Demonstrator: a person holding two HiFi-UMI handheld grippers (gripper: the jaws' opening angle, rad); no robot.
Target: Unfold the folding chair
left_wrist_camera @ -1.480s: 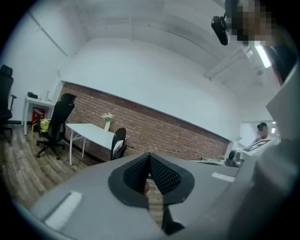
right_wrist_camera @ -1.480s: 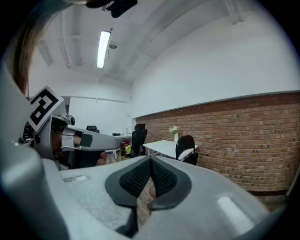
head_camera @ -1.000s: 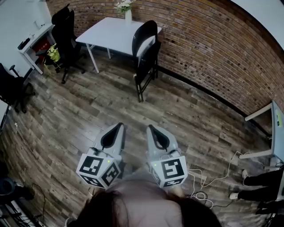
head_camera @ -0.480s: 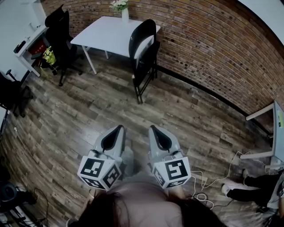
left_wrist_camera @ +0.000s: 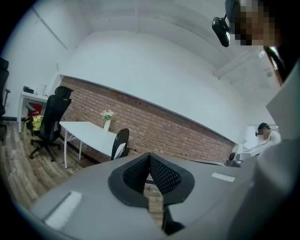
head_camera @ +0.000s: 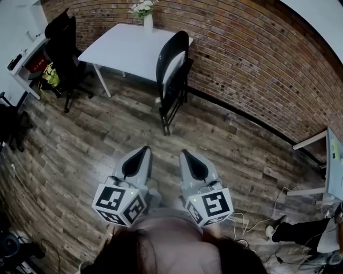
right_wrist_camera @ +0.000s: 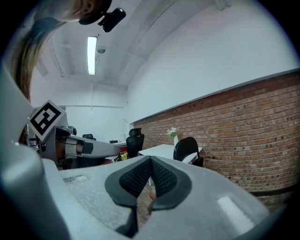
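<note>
1. I'm looking down on a wooden floor (head_camera: 96,150) that runs to a brick wall (head_camera: 252,59) at 12 to 2 o'clock. A white worktop (head_camera: 123,48) with a vase of flowers (head_camera: 146,16) stands against that wall.
2. The folding chair (head_camera: 174,67) is folded flat and stands upright on the floor, just beside the worktop's right end. I can't tell whether it leans on the edge.
3. The left gripper (head_camera: 143,151) has its fingers (left_wrist_camera: 164,176) pressed together with nothing between them. The right gripper (head_camera: 183,154) is the same, fingers (right_wrist_camera: 133,178) together on nothing.
4. Both grippers point at the chair, well apart from it across open floor.
5. From the left fingers the chair's feet lie at about 1 o'clock. From the right they lie at about 11. I judge neither hand clearly nearer.
6. The chair's long axis is upright, and in the head view its narrow edge faces me.
7. I judge the approach is under way. The fingers must spread before gripping the seat and back.
</note>
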